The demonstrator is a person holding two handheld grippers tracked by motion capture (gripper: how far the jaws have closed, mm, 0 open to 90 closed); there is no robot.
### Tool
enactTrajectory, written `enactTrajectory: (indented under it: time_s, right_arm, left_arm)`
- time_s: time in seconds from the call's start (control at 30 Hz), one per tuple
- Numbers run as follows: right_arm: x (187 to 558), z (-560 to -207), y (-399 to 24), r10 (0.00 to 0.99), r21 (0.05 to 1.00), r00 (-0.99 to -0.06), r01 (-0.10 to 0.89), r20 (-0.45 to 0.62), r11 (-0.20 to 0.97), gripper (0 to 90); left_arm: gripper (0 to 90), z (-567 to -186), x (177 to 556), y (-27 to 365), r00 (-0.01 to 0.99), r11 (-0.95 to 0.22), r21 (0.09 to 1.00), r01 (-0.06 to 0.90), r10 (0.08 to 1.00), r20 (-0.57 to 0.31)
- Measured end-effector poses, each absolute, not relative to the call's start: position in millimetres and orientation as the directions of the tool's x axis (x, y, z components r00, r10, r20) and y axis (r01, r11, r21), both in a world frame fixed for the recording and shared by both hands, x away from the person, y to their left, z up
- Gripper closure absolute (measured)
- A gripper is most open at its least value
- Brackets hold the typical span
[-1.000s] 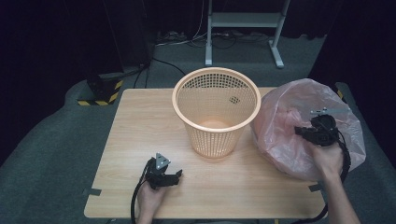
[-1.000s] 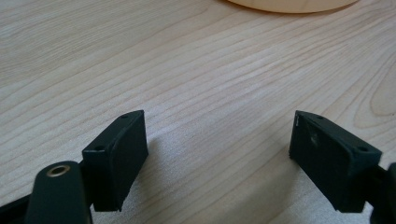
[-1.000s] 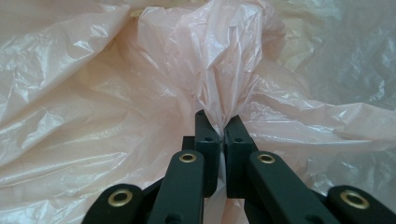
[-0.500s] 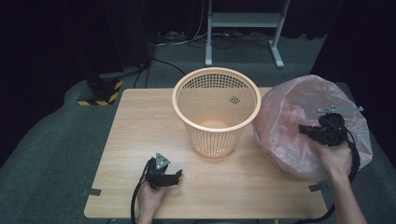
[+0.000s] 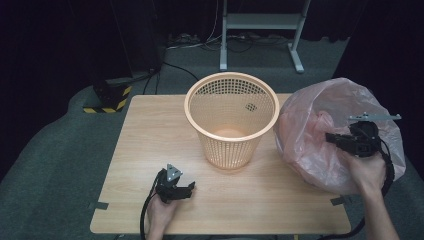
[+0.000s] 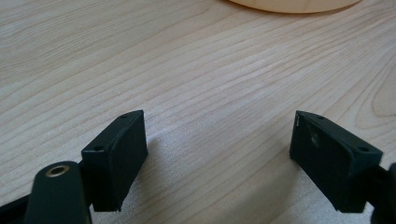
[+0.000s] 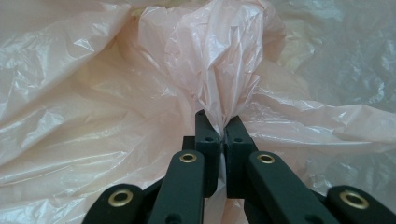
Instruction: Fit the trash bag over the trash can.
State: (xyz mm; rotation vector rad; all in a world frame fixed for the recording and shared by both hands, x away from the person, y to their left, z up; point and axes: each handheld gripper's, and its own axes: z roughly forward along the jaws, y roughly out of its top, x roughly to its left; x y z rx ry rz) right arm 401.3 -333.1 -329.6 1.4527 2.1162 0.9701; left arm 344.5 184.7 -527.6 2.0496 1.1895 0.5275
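Lab or studio, black drapes, floor cables

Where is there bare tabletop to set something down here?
Bare wood lies left of the basket out to the table edge, and along the near edge between the left gripper and the pink bag. The right side is crowded: the bag, pinched by the right gripper, sits close beside the basket.

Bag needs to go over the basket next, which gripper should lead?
Probably right. The right gripper is shut on a pinch of the pink bag beside the basket. The left gripper lies open on the table, holding nothing.
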Motion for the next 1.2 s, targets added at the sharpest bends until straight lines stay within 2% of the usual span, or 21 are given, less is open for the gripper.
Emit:
enactTrajectory:
  time_s: [0.67,1.2]
  right_arm:
    - [398.1,-316.3,-325.8,0.897,0.738,-0.434,0.633,0.087,0.235,87.4]
    - [380.0,-287.1,-338.3,0.891,0.763,-0.443,0.607,0.094,0.222,87.6]
  left_arm:
    - [19.7,-527.5,343.3,184.6,0.494,-0.332,0.741,0.584,0.87,0.0]
    - [20.4,-527.5,343.0,184.7,0.49,-0.328,0.741,0.586,0.872,-0.002]
